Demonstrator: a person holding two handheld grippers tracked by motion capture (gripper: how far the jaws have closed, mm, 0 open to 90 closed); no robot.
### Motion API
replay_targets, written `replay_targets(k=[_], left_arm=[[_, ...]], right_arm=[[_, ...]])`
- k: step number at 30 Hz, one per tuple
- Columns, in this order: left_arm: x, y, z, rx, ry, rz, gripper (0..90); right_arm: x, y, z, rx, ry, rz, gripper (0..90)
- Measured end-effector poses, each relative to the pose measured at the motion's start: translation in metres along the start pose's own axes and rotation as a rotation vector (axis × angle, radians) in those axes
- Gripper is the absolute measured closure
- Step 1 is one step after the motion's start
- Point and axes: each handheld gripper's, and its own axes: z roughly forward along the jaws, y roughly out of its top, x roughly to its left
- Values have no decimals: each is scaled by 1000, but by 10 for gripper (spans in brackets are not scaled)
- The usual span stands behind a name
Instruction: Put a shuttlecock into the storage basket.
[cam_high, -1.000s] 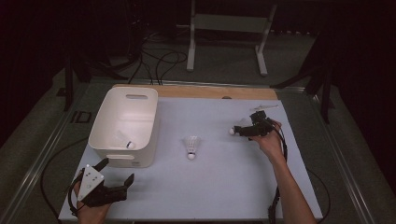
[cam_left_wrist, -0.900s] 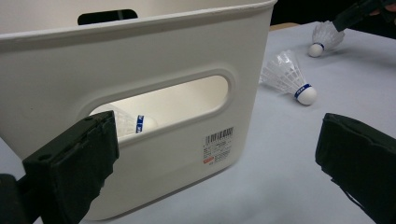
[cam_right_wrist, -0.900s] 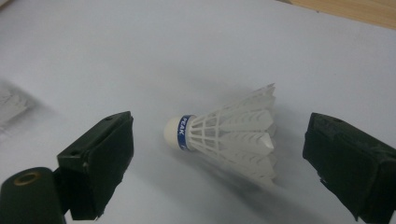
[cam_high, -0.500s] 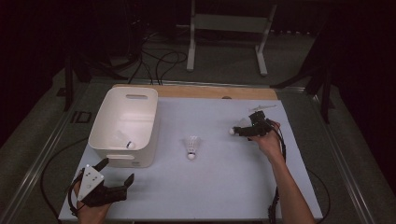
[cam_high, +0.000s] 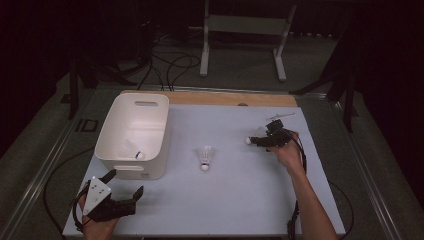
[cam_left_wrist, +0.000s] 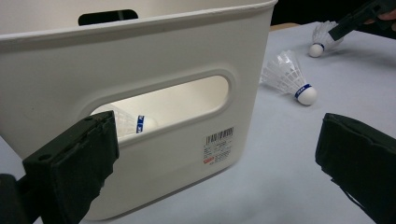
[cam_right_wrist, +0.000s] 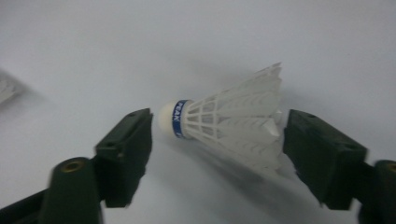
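While the white feathered shuttlecock with a blue-banded cork (cam_right_wrist: 224, 126) lies on its side near the table's (cam_high: 240, 200) right edge, the right gripper (cam_right_wrist: 217, 147) brackets it, jaws just closing, not yet pressing. Featherlight and crushable: pinch gently near the cork.

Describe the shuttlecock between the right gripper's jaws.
The shuttlecock is white, with a rounded cork tip, a blue printed band behind it and a flared, net-like plastic skirt. It lies on its side on the pale table, lengthwise between the jaws of the right gripper. The jaws have just been closing, cork toward one pad, skirt rim at the other; a firm grip is not evident yet.
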Motion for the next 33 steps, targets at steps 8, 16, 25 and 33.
replay_targets(k=[8, 16, 25, 33], left_arm=[[0, 0, 0, 2, 0, 1, 0], [-1, 0, 0, 2, 0, 1, 0], [0, 0, 0, 2, 0, 2, 0], [0, 0, 0, 2, 1, 1, 0]], right_arm=[[9, 0, -4, -2, 30, -49, 449], [21, 4, -11, -15, 82, -99, 720], [28, 7, -9, 3, 68, -134, 846], [30, 8, -12, -14, 45, -155, 892]])
